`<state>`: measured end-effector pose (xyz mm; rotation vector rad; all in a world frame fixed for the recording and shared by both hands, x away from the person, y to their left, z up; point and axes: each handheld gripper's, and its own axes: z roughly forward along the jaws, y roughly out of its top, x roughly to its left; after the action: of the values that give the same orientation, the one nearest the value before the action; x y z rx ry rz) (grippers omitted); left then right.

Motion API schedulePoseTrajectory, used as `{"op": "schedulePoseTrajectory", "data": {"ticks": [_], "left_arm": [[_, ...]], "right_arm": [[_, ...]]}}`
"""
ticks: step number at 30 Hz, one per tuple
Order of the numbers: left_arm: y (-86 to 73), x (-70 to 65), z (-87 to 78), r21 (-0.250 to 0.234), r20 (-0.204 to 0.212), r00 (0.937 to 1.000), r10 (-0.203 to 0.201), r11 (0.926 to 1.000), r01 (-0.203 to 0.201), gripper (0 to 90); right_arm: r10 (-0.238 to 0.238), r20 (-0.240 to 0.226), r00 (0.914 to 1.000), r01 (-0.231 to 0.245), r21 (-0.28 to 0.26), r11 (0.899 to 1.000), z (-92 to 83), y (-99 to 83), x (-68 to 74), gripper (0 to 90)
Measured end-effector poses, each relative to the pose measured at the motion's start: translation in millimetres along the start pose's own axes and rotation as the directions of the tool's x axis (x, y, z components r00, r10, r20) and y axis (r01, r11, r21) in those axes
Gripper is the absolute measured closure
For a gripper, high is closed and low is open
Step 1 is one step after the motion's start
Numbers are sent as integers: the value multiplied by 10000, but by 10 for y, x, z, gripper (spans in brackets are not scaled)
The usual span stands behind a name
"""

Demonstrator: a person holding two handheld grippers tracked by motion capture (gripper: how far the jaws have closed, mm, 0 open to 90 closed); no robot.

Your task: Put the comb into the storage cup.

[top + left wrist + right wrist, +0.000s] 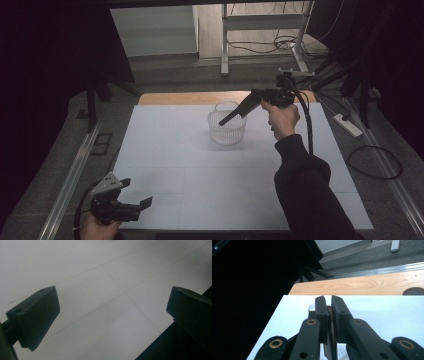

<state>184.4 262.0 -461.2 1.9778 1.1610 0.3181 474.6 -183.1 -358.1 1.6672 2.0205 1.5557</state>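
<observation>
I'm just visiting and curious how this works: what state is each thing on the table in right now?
Clear plastic basket: upright on the white board, handle raised.
Right gripper: shut on a thin brown disc-like thing, tip over the basket.
Left gripper: open, holding nothing.

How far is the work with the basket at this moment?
Done: the right hand-held gripper is shut on a thin brown thing and hangs over the clear basket. In hand: bringing it to the basket. Left, probably: releasing it inside. The left hand-held gripper waits open at the near table edge.
</observation>
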Motion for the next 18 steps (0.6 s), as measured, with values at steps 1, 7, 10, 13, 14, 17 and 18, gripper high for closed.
{"op": "schedulePoseTrajectory", "data": {"ticks": [1,7,10,13,14,17,18], "left_arm": [[0,1,0,1,-4,10000,6,10000,-6,0],[-1,1,-1,-4,7,10000,11,10000,-11,0],[-1,3,-1,-1,29,10000,-9,10000,9,0],[-1,2,-2,-4,35,10000,-11,10000,11,0],[-1,2,-2,-5,35,10000,-15,10000,15,0],[0,4,-1,0,39,10000,-23,10000,23,0],[0,4,-1,0,33,10000,-21,10000,21,0]], "right_arm": [[-3,-5,10000,3,7,10000,15,-7,0,841],[82,38,10000,-82,43,10000,93,-69,-28,841],[149,69,9999,-149,85,9999,130,-105,-57,841],[185,120,9998,-186,110,9998,162,-132,-76,841],[183,145,9997,-184,118,9998,172,-137,-79,841],[187,129,9997,-189,114,9998,203,-151,-84,841],[192,123,9997,-193,116,9997,213,-158,-85,840]]}}
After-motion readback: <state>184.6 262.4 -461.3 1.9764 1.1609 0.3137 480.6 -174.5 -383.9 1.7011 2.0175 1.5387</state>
